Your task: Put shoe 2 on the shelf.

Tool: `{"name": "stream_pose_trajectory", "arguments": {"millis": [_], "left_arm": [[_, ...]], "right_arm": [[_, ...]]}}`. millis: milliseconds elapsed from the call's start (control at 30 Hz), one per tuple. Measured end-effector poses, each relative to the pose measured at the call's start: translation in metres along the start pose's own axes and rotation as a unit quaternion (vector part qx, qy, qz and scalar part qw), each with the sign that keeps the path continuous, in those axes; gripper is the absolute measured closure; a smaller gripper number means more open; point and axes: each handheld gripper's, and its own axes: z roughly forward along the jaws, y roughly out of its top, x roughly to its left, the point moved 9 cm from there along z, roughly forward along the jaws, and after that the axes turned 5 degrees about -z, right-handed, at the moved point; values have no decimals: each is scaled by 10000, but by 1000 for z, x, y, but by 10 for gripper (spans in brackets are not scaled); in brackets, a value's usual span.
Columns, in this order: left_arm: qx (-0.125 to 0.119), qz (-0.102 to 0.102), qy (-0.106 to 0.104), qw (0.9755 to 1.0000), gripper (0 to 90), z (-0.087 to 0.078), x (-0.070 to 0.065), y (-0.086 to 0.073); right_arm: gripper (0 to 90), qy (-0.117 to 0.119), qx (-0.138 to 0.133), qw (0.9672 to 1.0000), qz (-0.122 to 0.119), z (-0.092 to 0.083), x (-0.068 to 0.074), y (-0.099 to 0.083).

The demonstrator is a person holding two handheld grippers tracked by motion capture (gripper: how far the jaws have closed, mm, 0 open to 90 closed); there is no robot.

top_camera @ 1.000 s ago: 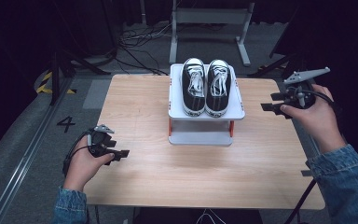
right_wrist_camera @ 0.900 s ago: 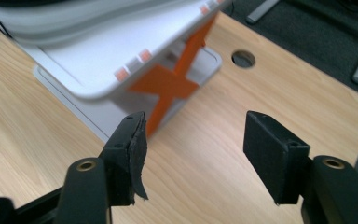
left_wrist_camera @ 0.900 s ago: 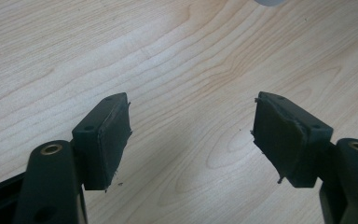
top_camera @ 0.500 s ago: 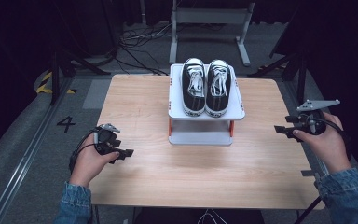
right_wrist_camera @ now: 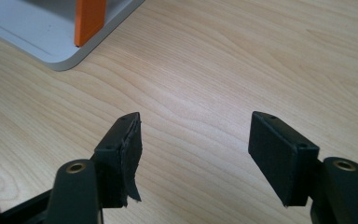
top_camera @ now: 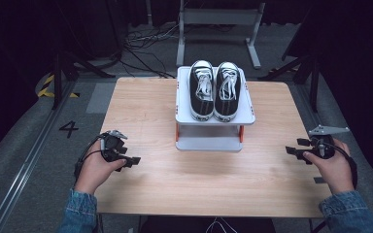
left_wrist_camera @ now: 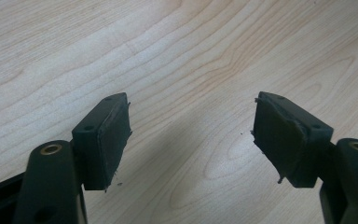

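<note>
A pair of black sneakers (top_camera: 213, 94) with white laces and toe caps stands on the top shelf of a white two-level rack (top_camera: 182, 116) at the back middle of the wooden table (top_camera: 213, 184). My left gripper (top_camera: 132, 160) rests low near the table's front left, open, with bare wood between its pads (left_wrist_camera: 107, 140). My right gripper (top_camera: 294, 148) hovers at the table's right edge, level with the rack's front. Its jaws have just been opening and stand open (right_wrist_camera: 196, 149) with nothing between them. The rack's base (right_wrist_camera: 37, 42) and an orange post (right_wrist_camera: 89, 21) lie ahead of it.
Behind the table a grey metal stand (top_camera: 218, 19) and loose cables (top_camera: 145, 43) sit on the dark floor. A painted "4" (top_camera: 69, 128) and a rail lie left of the table. Bare wood stretches in front of the rack.
My right hand has come down from beside the rack's top shelf toward the front right edge of the table. The left hand has stayed about where it was.
</note>
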Motion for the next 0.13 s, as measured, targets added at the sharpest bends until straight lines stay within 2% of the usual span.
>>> {"name": "stream_pose_trajectory", "arguments": {"millis": [133], "left_arm": [[-13, -8, -11, 10000, 282, 1, 0, 0]], "right_arm": [[358, -59, -195, 9997, 126, 7, 2, -11]]}}
